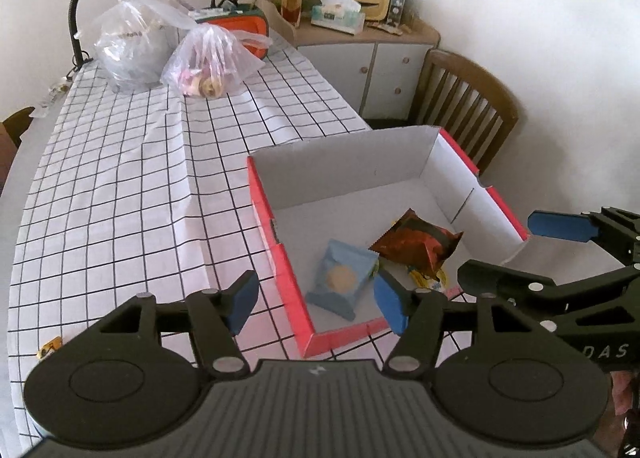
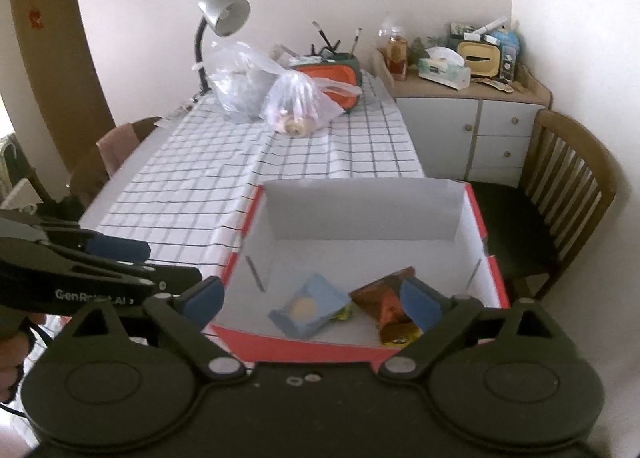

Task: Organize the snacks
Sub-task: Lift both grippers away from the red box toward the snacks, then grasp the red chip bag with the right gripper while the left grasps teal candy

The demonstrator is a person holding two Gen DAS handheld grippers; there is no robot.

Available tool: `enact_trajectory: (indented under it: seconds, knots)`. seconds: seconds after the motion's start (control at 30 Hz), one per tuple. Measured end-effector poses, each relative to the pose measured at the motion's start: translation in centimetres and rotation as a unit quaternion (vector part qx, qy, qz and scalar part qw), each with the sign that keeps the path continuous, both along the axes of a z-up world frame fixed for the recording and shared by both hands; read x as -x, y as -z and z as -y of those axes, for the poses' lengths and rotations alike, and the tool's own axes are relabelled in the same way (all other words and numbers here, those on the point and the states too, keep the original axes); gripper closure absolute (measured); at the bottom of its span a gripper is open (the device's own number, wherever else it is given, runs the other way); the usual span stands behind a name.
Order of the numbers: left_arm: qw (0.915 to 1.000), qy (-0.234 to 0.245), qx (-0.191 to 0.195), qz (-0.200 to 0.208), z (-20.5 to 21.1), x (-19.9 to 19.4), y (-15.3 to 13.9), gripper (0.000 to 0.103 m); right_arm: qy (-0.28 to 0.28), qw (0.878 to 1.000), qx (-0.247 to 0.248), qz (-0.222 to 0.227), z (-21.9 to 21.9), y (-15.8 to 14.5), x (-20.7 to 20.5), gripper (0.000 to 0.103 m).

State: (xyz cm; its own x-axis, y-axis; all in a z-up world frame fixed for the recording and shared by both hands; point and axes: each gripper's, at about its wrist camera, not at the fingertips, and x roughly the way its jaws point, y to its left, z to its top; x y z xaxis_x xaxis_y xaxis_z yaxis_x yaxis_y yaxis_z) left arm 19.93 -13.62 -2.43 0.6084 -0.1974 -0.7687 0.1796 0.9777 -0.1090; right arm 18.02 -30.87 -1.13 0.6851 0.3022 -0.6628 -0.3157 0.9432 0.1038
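Hovering both grippers at the near end of the box, we hold nothing: the left gripper (image 1: 316,304) has its jaws spread wide, empty, straddling the box's near left corner, and the right gripper (image 2: 316,298) is equally wide and empty above the near wall.

Between the left jaws lies the light-blue snack packet (image 1: 342,278), flat on the floor of the red-sided cardboard box (image 1: 294,298), its round cookie picture facing up. Just past our right pad sits the reddish-brown snack packet (image 1: 416,244), crumpled, partly covering a small yellow wrapper (image 1: 430,278); whether blue and brown touch, we cannot tell. From the right wrist view the brown packet (image 2: 386,304) is half hidden behind the right-hand pad, the blue one (image 2: 308,306) a little left of centre.

Three snacks appear boxed already. One small yellow item (image 1: 49,349) lies on the checked tablecloth (image 1: 120,198), well outside the left jaw, near the table edge; too small to name, possibly a stray snack.

Farther out, beyond both jaws, stand two knotted plastic bags (image 1: 208,62), the nearer showing wrapped pieces inside.

Judgement: if another item is next, we should lift clear of the box wall before swinging, keep the jaws wide until they bracket the item, and close on its middle, not a loose crinkly edge. The grippers sit near each other, so we should move one at a time.
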Motion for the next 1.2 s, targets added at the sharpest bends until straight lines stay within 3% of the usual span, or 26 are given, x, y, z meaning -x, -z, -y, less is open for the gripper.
enact_trajectory:
  seconds: [0.37, 0.77, 0.97, 1.2]
  knots:
    - [0.9989, -0.026, 0.003, 0.04, -5.1, 4.9, -1.1, 0.031, -0.026, 0.999, -0.023, 0.008, -4.3, -0.5, 3.3, 0.001]
    - [0.9974, -0.064, 0.014, 0.031, -12.9, 8.5, -0.3, 0.024, -0.056, 0.997, -0.046, -0.01, -10.3, 0.7, 5.2, 0.0]
    - [0.9932, -0.113, 0.018, 0.018, -17.8, 10.0, 1.0, 0.024, -0.062, 0.996, -0.048, -0.034, -13.5, 1.8, 5.1, 0.0]
    - [0.9814, -0.192, 0.004, -0.001, -23.4, 10.8, 2.6, 0.024, -0.065, 0.995, -0.042, -0.055, -17.5, 3.0, 4.4, 0.0]
